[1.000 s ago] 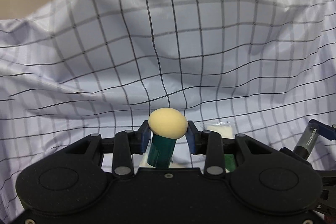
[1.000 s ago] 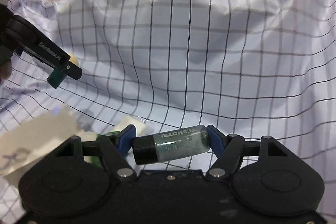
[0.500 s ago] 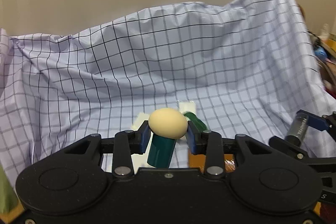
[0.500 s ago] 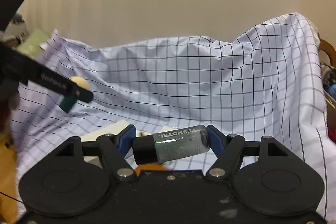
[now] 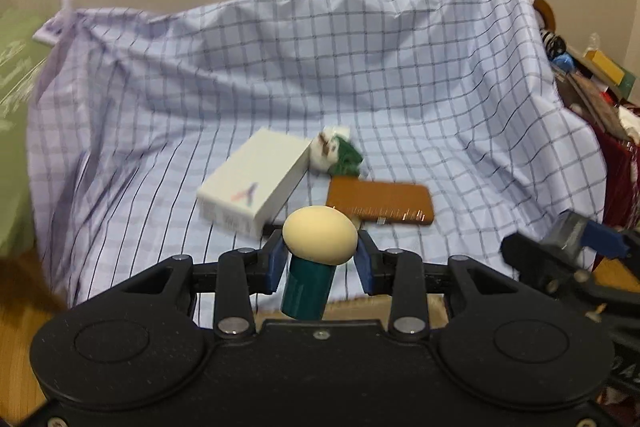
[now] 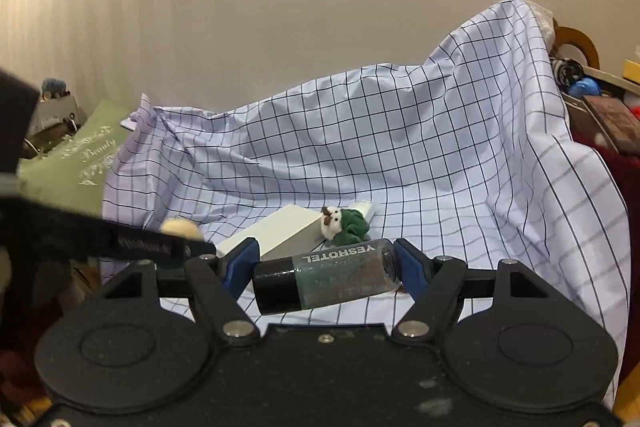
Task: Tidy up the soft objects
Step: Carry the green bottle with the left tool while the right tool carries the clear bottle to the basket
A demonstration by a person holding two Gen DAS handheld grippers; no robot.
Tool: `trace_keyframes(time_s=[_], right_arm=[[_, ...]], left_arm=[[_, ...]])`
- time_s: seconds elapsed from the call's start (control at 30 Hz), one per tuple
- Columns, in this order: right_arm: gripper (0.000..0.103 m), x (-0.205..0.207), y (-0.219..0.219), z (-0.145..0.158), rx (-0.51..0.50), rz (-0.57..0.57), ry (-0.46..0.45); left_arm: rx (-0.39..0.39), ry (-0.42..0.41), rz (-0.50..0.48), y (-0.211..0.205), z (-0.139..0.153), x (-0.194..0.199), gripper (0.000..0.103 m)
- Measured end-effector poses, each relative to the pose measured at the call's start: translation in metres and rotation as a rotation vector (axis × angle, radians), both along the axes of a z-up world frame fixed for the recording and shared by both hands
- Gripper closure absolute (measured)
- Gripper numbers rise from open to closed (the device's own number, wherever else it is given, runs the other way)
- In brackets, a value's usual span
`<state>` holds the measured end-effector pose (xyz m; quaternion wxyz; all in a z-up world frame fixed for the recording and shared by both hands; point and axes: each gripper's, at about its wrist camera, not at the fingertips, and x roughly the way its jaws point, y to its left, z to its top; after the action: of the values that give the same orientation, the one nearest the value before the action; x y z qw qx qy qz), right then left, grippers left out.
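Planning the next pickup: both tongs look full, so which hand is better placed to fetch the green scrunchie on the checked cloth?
Neither yet. The left tongs grip a sponge applicator, the right tongs a small bottle. The green scrunchie lies ahead of both; whichever unloads first.

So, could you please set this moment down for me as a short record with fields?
left gripper: shut on sponge applicator, cream head, green handle
right gripper: shut on small bottle, lying crosswise, black cap
surface: checked cloth
on cloth: white box, brown flat case, small plush toy with green part
contact: plush toy touches the box's far corner
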<state>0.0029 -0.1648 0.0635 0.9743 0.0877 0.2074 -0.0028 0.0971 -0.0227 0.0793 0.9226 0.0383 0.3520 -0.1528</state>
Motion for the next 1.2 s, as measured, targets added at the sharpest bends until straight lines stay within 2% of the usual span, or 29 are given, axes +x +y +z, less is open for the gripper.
trace_keyframes(time_s=[0.23, 0.4, 0.57, 0.73, 0.93, 1.2], right_arm=[[0.031, -0.045, 0.012, -0.006, 0.034, -0.026, -0.035], [0.030, -0.060, 0.012, -0.015, 0.096, -0.072, -0.009], [0.030, -0.052, 0.004, -0.035, 0.172, -0.128, 0.102], [0.030, -0.042, 0.004, -0.047, 0.183, -0.141, 0.193], [0.030, -0.032, 0.011, -0.057, 0.172, -0.131, 0.268], [0.030, -0.026, 0.013, -0.059, 0.166, -0.126, 0.301]], left_arm=[[-0.029, 0.025, 0.072, 0.008, -0.022, -0.044, 0.066], [-0.013, 0.041, 0.118, 0.010, -0.045, -0.057, 0.066], [-0.015, 0.139, 0.150, 0.013, -0.075, -0.050, 0.066], [-0.056, 0.206, 0.185, 0.024, -0.094, -0.044, 0.066], [-0.069, 0.206, 0.190, 0.028, -0.099, -0.046, 0.066], [-0.080, 0.186, 0.198, 0.030, -0.101, -0.039, 0.065]])
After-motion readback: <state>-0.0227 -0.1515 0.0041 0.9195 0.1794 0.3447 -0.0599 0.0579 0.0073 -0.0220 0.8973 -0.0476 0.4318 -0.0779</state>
